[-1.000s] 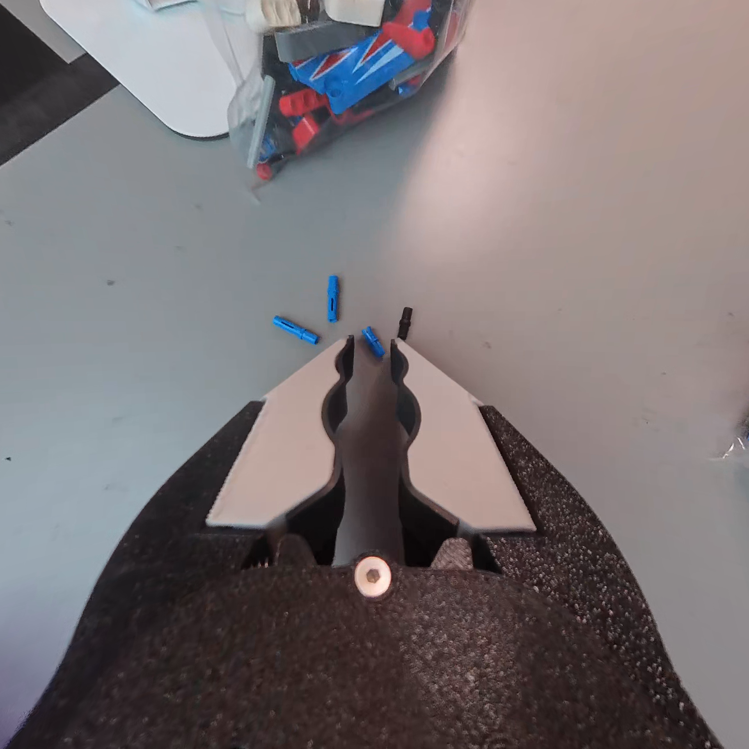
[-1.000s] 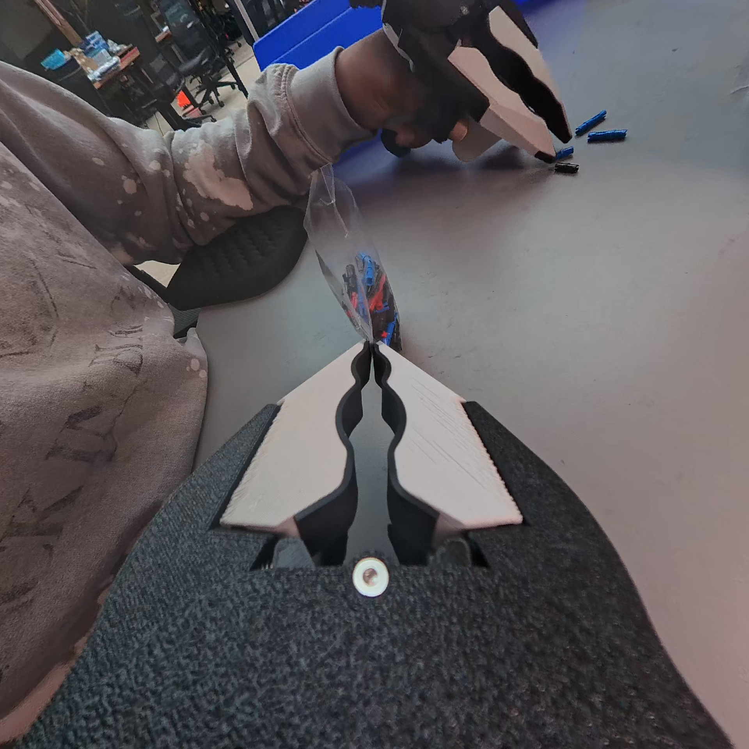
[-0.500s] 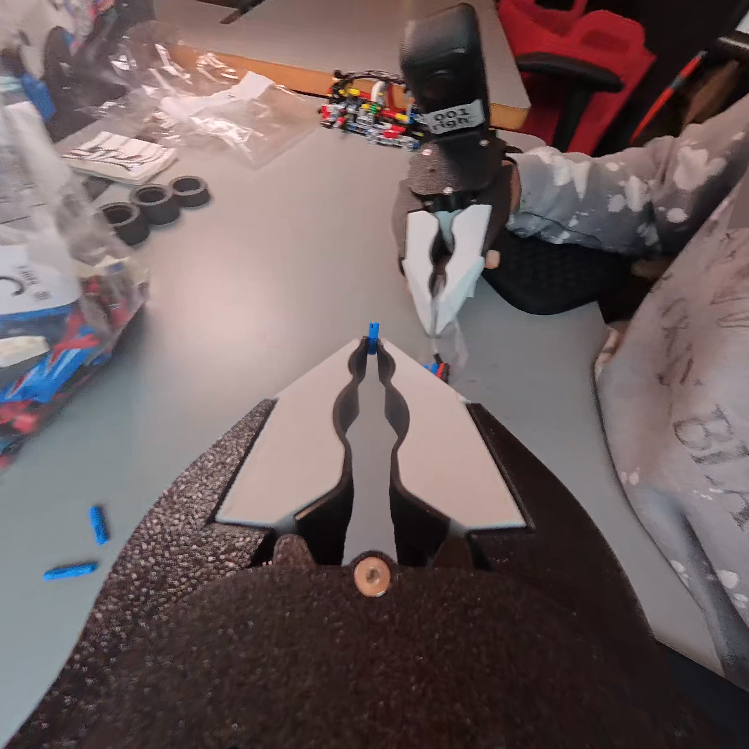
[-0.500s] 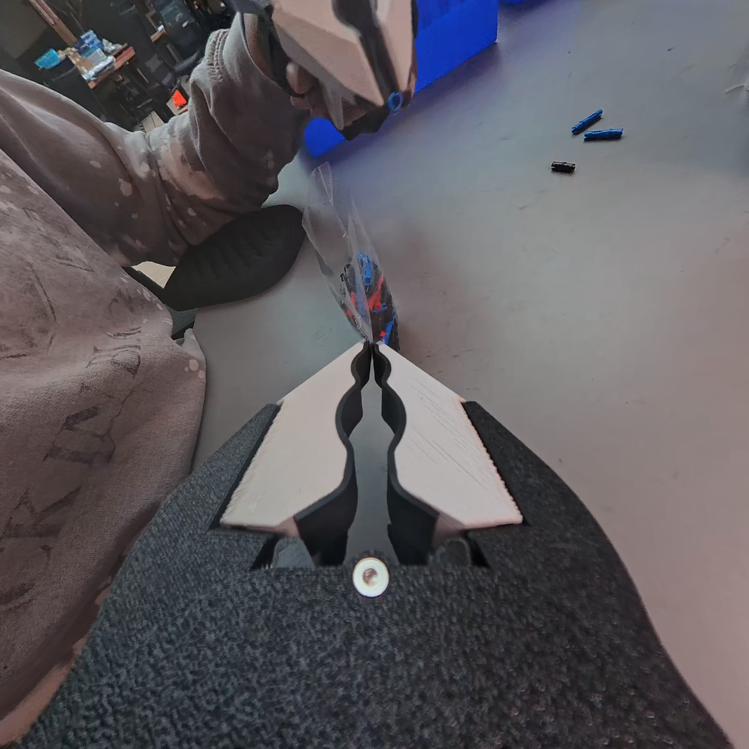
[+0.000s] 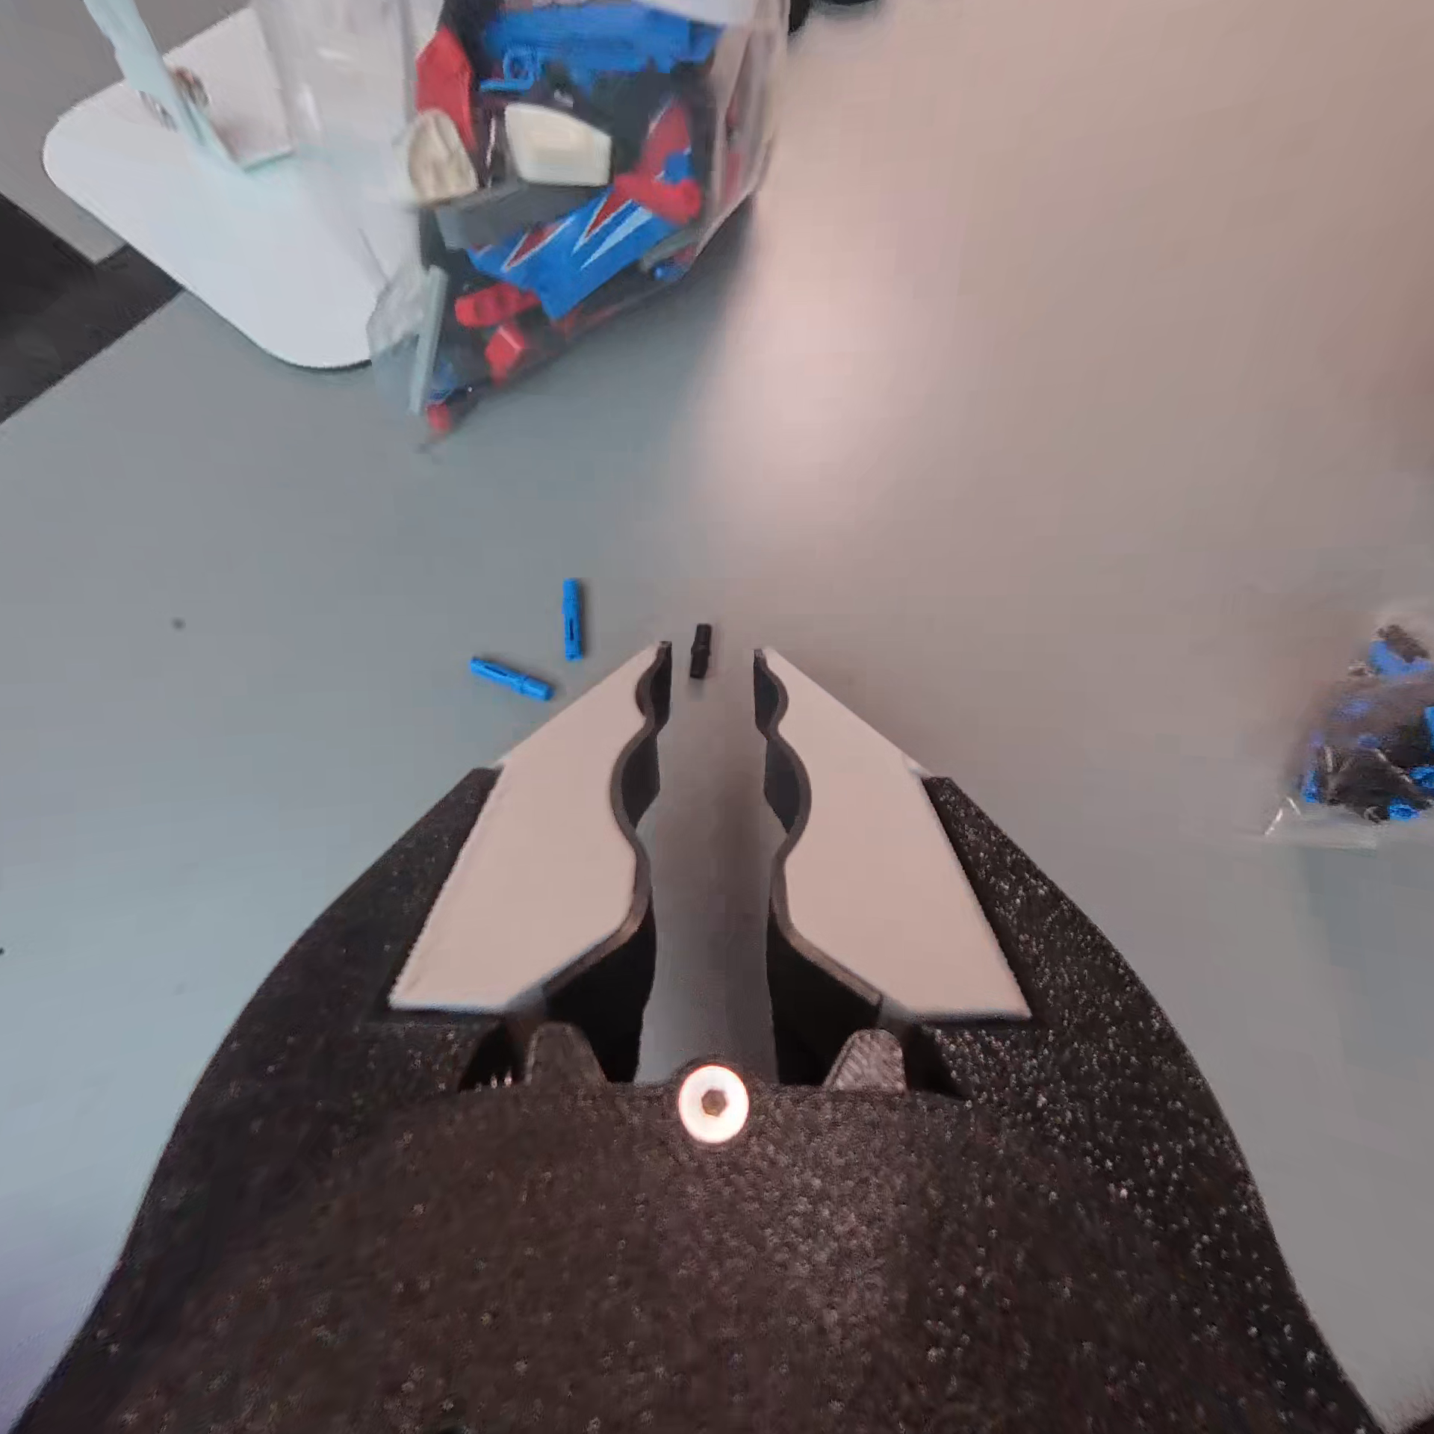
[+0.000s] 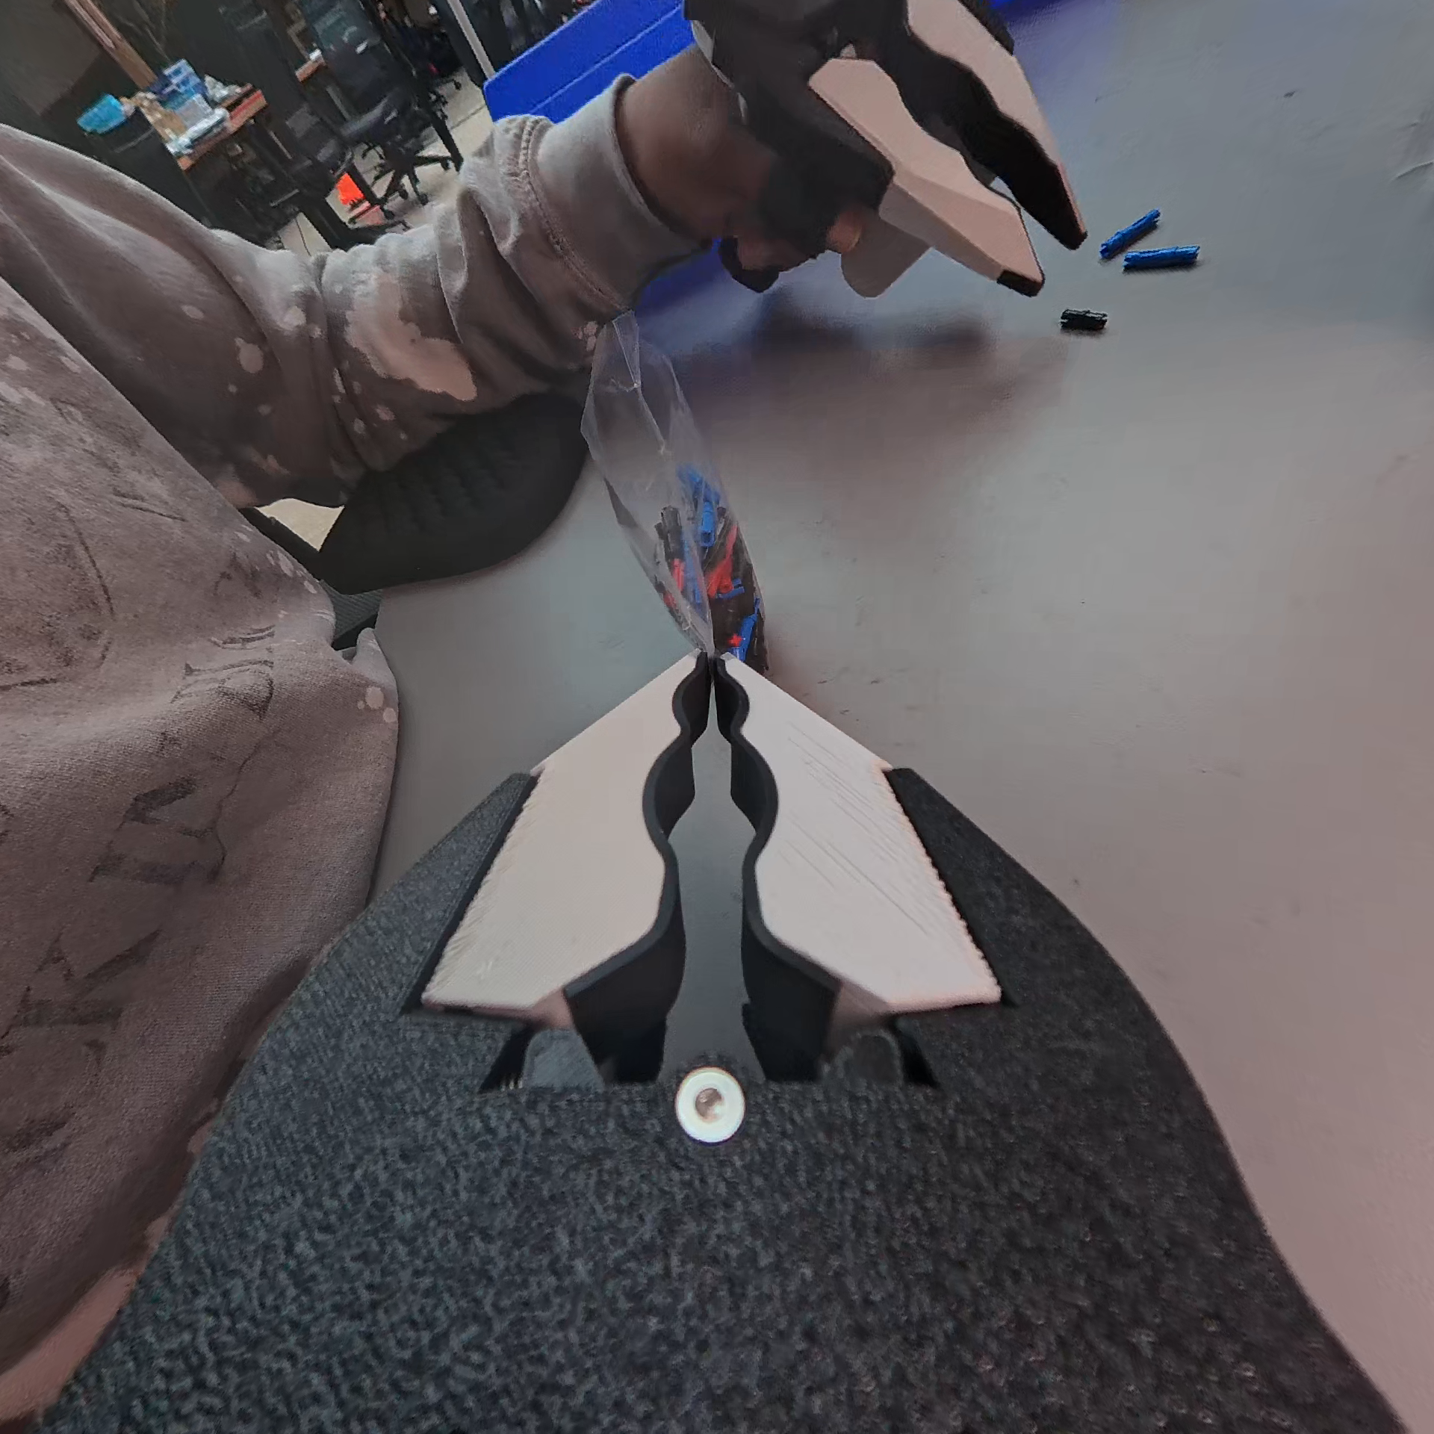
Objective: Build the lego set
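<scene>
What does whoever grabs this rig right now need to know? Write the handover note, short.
Left gripper: open, empty, above the grey table, fingertips either side of a black pin, not touching it.
Right gripper: shut on the corner of a small clear bag of pins, held upright.
Two blue pins lie loose left of the black one. A big bag of red and blue parts stands farther back. Another small bag of pins lies to the right.
Done: some pins laid out.
Left: pick up the black pin; no assembled model is in view.
</scene>
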### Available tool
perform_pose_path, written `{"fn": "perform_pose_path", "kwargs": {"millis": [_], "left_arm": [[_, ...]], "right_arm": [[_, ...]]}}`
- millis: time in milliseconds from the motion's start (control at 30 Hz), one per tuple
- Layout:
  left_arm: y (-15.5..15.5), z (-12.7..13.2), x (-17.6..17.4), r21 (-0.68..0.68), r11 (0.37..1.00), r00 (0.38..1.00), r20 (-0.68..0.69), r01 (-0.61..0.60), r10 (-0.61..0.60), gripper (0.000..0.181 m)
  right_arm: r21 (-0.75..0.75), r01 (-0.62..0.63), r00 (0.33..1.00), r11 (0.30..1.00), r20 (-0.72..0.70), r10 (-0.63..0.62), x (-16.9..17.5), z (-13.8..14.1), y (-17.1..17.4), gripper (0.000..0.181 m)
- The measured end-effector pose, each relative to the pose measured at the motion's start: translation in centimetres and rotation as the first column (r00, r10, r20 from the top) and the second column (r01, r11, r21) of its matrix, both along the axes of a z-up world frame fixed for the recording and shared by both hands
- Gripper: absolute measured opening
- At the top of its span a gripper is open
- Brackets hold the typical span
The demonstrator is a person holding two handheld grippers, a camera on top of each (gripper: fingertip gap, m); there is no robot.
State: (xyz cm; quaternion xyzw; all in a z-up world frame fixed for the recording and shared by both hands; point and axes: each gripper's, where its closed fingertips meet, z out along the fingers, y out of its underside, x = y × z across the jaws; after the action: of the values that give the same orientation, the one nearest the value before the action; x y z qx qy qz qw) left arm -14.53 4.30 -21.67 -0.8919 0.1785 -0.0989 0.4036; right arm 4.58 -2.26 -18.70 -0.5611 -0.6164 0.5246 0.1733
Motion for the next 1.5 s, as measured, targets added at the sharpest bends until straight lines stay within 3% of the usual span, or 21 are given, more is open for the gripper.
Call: {"fn": "perform_pose_path", "kwargs": {"millis": [100,300,400,500,567,667,800,867,933,1033,1133,1267,1500], "left_arm": [[0.3,-0.9,-0.1,-0.015,1.000,1.000,-0.001,-0.004,0.004,0.020],[0.6,-2.1,0.0,-0.053,0.998,0.997,-0.066,0.023,-0.026,0.004],[-0.1,1.0,2.7,0.031,0.994,0.991,0.071,0.109,-0.111,0.004],[-2.9,7.2,8.2,0.195,0.927,0.906,0.224,0.320,-0.359,0.004],[-5.0,9.1,10.9,0.218,0.879,0.857,0.216,0.424,-0.467,0.004],[-7.5,9.1,13.8,0.178,0.818,0.799,0.182,0.547,-0.573,0.005],[-8.1,7.3,14.4,0.108,0.802,0.789,0.144,0.587,-0.597,0.011],[-7.6,7.5,13.8,0.121,0.815,0.793,0.190,0.567,-0.579,0.018],[-5.5,7.9,11.4,0.160,0.876,0.849,0.219,0.455,-0.481,0.018],[-0.1,5.5,2.9,0.109,0.994,0.972,0.229,0.027,-0.052,0.021],[1.6,1.9,-3.3,0.027,0.974,0.955,0.205,-0.225,0.215,0.023],[2.3,0.0,-5.4,-0.025,0.956,0.944,0.152,-0.291,0.292,0.023],[2.4,-2.2,-6.0,-0.074,0.957,0.960,-0.031,-0.280,0.279,0.008]], "right_arm": [[0.000,0.000,1.000,1.000,0.000,0.000,0.0,0.0,0.0,0.000],[-0.003,-0.002,1.000,1.000,-0.001,0.002,0.0,0.0,0.0,0.000],[-0.002,0.000,1.000,1.000,0.000,0.000,0.0,0.0,0.0,0.000],[-0.004,0.003,1.000,1.000,0.002,-0.003,0.0,0.0,0.1,0.000],[-0.004,0.004,1.000,1.000,0.003,-0.004,0.0,0.0,0.1,0.000],[0.000,0.006,1.000,1.000,0.004,-0.006,0.0,-0.1,0.1,0.001],[0.007,0.006,1.000,1.000,0.003,-0.006,0.0,-0.1,0.1,0.000],[0.010,0.006,1.000,1.000,0.002,-0.006,0.0,-0.1,0.1,0.000],[0.009,0.006,1.000,1.000,0.002,-0.006,0.0,-0.1,0.1,0.000],[0.006,0.001,1.000,1.000,0.002,-0.001,0.0,-0.1,0.0,0.000],[0.003,-0.002,1.000,1.000,0.002,0.002,0.0,-0.1,0.0,0.000],[-0.002,-0.002,1.000,1.000,0.004,0.002,0.0,-0.1,0.0,0.000],[-0.003,0.000,1.000,1.000,0.004,0.000,0.0,-0.1,0.1,0.001]]}}
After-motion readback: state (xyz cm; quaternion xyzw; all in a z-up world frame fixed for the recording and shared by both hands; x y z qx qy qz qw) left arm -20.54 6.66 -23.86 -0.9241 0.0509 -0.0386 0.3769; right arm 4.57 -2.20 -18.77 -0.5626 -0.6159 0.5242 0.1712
